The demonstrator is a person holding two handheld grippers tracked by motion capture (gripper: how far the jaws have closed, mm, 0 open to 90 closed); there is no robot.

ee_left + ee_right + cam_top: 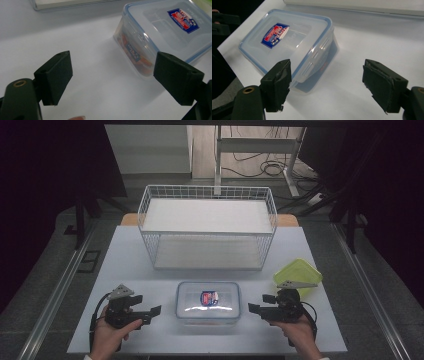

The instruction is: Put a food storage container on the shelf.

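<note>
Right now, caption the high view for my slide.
Left gripper and right gripper, both open, flank a lidded clear container before a wire basket.

The right gripper [327, 85] stands wide open just beside the lidded clear container [289, 45] on the white table [367, 40].

Clear lidded container [208, 302] (blue-red label) sits flat on table.

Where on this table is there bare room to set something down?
Bare table lies left of the wire basket, and a strip runs between the basket and the clear lidded box. It is crowded at the front, where the left gripper and right gripper flank the box, and around the green lid.
</note>
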